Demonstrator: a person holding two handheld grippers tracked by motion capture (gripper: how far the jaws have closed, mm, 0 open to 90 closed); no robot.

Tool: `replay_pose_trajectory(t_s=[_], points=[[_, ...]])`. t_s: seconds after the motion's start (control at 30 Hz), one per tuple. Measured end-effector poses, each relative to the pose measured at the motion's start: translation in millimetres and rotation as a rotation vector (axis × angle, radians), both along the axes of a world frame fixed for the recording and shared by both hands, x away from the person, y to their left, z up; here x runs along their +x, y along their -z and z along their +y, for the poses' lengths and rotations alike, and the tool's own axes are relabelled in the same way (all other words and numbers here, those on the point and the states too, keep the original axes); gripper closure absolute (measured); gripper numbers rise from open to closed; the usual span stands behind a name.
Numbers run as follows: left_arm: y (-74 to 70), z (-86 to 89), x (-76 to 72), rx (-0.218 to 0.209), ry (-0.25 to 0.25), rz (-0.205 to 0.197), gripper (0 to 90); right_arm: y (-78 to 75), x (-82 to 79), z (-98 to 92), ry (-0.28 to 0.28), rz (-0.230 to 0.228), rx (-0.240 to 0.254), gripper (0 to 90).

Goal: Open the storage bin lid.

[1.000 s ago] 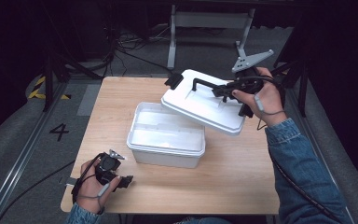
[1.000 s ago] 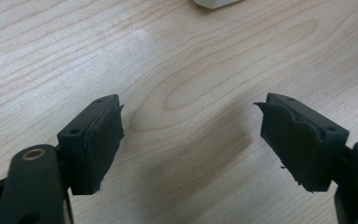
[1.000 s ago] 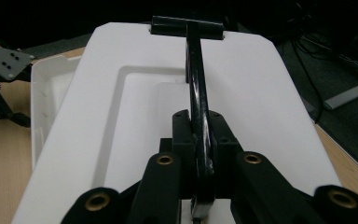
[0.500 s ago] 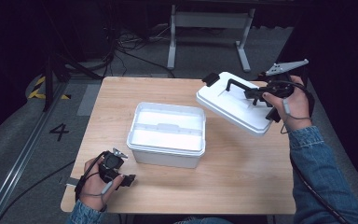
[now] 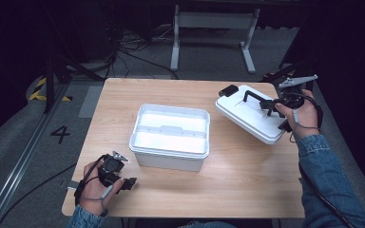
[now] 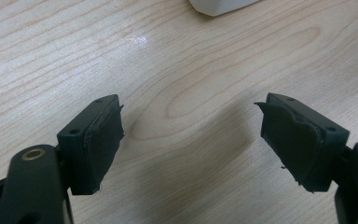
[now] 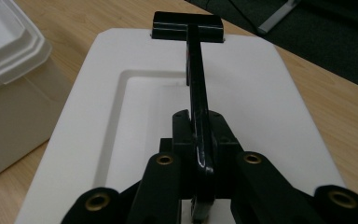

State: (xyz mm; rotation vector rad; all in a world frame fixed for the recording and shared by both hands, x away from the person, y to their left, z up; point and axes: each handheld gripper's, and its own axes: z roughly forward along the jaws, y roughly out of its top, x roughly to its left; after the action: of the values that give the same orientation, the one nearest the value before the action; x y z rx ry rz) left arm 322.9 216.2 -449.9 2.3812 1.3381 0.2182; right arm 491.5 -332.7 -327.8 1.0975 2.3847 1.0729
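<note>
An open white plastic bin (image 5: 170, 135) stands at the middle of the wooden table (image 5: 247, 185). Its white lid (image 5: 247, 118) is off to the right, tilted, its right end higher. My right gripper (image 5: 271, 107) is shut on the lid's black handle (image 5: 254, 95). In the right gripper view the handle bar (image 7: 196, 88) runs straight out from between my jaws over the lid (image 7: 270, 107), and the bin (image 7: 9, 70) stands at the left. My left gripper (image 5: 126, 183) rests near the table's front left corner, open and holding nothing (image 6: 191, 135).
A corner of the bin (image 6: 219, 4) shows at the top of the left gripper view. Beyond the table's far edge are a metal stand (image 5: 214, 33) and cables on the dark floor. The table's right edge lies just under the right hand.
My right gripper has carried the lid rightward and lower, away from the bin toward the table's right side. The left gripper has stayed where it was.
</note>
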Motion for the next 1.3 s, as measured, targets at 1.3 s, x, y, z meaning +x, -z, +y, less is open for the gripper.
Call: replay_pose_trajectory(t_s=[1.3], points=[[1.7, 2.3, -2.8, 0.008, -0.007, 0.005, 21.5, 100.8, 14.7, -15.2, 0.038, 0.169, 0.065, 84.6]])
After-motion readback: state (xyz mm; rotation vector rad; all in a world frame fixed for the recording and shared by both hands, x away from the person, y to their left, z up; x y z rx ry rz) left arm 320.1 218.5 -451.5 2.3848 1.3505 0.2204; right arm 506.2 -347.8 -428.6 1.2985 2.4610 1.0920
